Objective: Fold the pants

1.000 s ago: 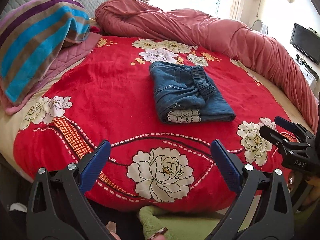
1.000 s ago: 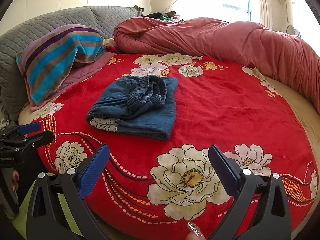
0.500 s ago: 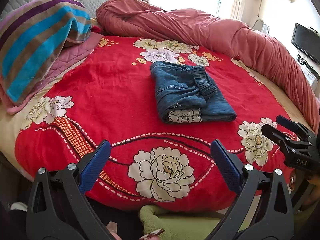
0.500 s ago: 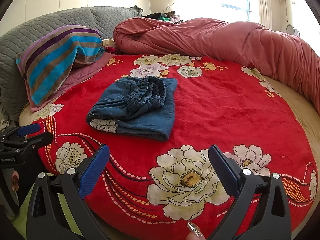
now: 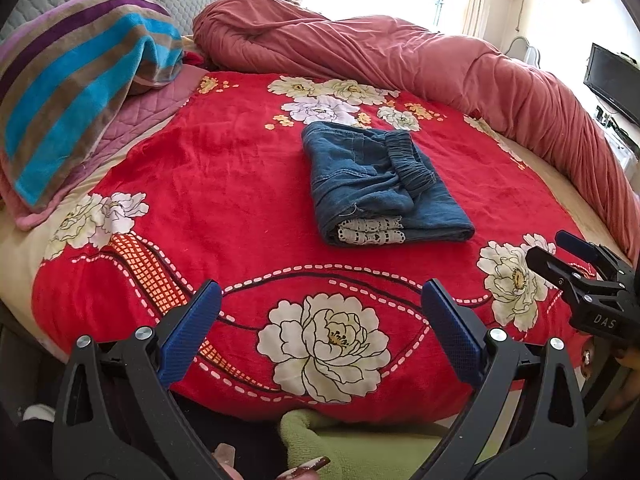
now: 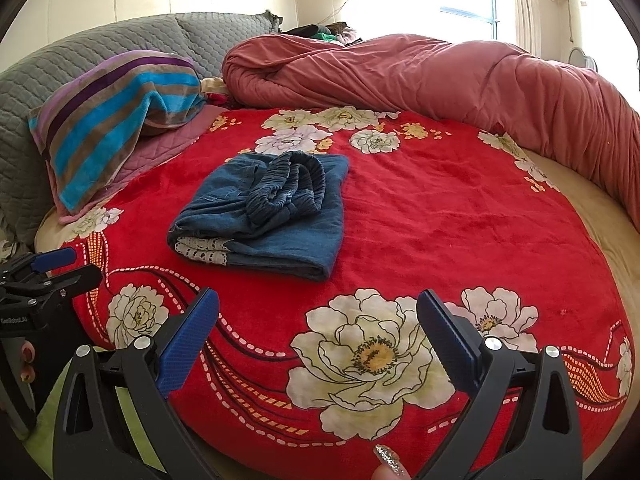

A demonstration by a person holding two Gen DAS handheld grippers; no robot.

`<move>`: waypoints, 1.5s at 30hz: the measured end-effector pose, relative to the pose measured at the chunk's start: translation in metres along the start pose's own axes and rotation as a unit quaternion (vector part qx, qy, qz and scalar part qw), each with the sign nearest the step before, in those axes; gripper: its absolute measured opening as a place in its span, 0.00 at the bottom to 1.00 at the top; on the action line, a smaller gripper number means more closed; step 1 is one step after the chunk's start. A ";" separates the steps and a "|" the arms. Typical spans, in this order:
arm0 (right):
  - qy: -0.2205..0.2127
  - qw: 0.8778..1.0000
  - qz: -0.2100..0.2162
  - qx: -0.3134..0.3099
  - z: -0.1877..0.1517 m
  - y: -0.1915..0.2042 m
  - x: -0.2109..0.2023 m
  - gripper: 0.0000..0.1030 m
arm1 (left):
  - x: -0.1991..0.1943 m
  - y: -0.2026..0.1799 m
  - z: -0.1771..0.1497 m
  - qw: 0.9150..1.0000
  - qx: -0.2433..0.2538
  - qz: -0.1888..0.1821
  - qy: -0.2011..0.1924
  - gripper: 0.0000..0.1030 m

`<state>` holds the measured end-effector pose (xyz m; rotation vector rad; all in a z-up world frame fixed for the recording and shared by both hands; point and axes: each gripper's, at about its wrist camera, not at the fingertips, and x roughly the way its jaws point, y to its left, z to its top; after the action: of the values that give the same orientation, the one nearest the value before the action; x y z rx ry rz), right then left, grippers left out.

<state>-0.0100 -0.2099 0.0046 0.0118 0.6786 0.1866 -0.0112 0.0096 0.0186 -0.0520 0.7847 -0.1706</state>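
Note:
Blue denim pants [image 5: 376, 184] with white lace hems lie folded into a compact stack in the middle of the red floral blanket [image 5: 224, 184]; they also show in the right wrist view [image 6: 268, 208]. My left gripper [image 5: 320, 308] is open and empty, held back at the bed's near edge, well short of the pants. My right gripper [image 6: 318, 316] is open and empty, also at the near edge. Each gripper shows in the other's view: the right one [image 5: 576, 264] at the right edge, the left one [image 6: 52, 268] at the left edge.
A rolled pink-red duvet [image 5: 420, 52] curves along the far and right side of the round bed. A striped blue, brown and purple blanket [image 5: 68, 92] lies at the left over a pink quilt. A grey headboard [image 6: 120, 40] stands behind. A TV [image 5: 612, 80] sits at the right.
Both grippers have shifted very slightly; the view has barely moved. The pants have not moved and both grippers stay open.

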 end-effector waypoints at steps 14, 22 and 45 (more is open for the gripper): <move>0.000 1.000 0.000 0.001 -0.001 -0.004 -0.001 0.96 | 0.000 0.000 -0.001 1.000 0.001 0.002 0.000 0.91; -0.001 1.000 0.000 0.001 -0.001 -0.004 -0.001 0.96 | 0.001 0.000 -0.001 1.000 0.002 0.010 0.000 0.91; 0.000 1.000 -0.003 0.001 -0.001 -0.007 -0.003 0.96 | 0.000 -0.003 -0.002 1.000 0.007 0.022 0.004 0.91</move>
<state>-0.0119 -0.2176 0.0056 0.0121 0.6786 0.1805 -0.0126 0.0069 0.0176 -0.0214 0.7929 -0.1347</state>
